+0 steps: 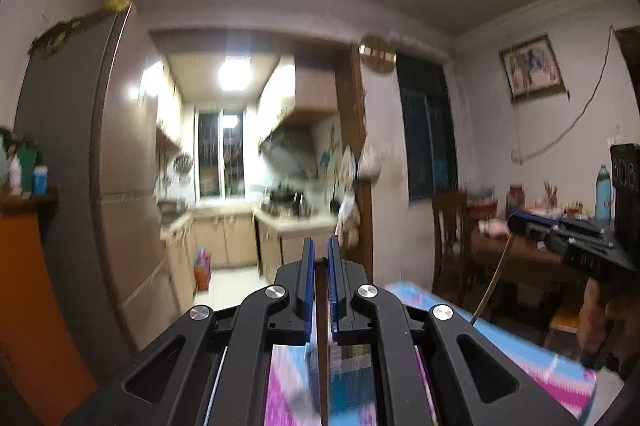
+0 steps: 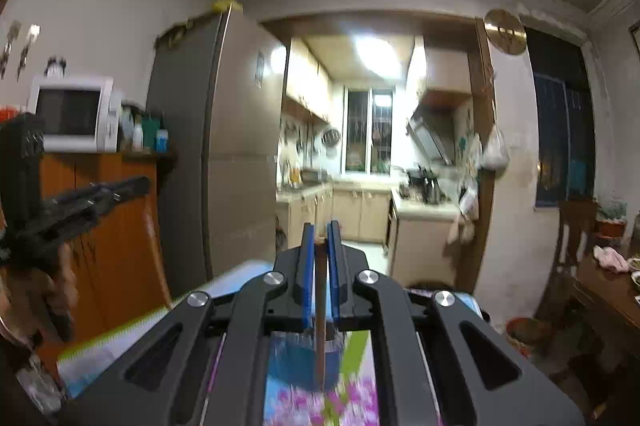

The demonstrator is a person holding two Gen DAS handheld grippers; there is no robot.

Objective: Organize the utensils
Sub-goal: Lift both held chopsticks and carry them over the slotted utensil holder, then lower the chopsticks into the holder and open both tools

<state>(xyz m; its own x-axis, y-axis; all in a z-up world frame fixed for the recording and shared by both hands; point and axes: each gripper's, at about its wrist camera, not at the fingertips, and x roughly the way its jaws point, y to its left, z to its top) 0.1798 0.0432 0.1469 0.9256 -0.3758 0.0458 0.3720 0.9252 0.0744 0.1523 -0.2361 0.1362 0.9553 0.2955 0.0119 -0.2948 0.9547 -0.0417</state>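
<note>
My left gripper (image 1: 320, 258) is shut on a thin brown wooden utensil handle (image 1: 322, 326) that hangs straight down between the blue pads; its lower end is blurred over the flowered tablecloth (image 1: 520, 354). My right gripper (image 2: 320, 240) is shut on a similar wooden stick (image 2: 320, 314), which reaches down into a blue holder (image 2: 296, 362) below the fingers. The right gripper also shows at the right of the left wrist view (image 1: 516, 222), with a pale stick (image 1: 494, 278) hanging from it. The left gripper body shows at the left of the right wrist view (image 2: 100, 194).
A tall grey fridge (image 2: 224, 146) and an orange cabinet (image 2: 108, 210) with a microwave (image 2: 72, 114) stand to the left. A kitchen doorway (image 2: 360, 166) is ahead. A wooden chair (image 1: 448, 238) and a cluttered dark table (image 1: 520, 250) stand to the right.
</note>
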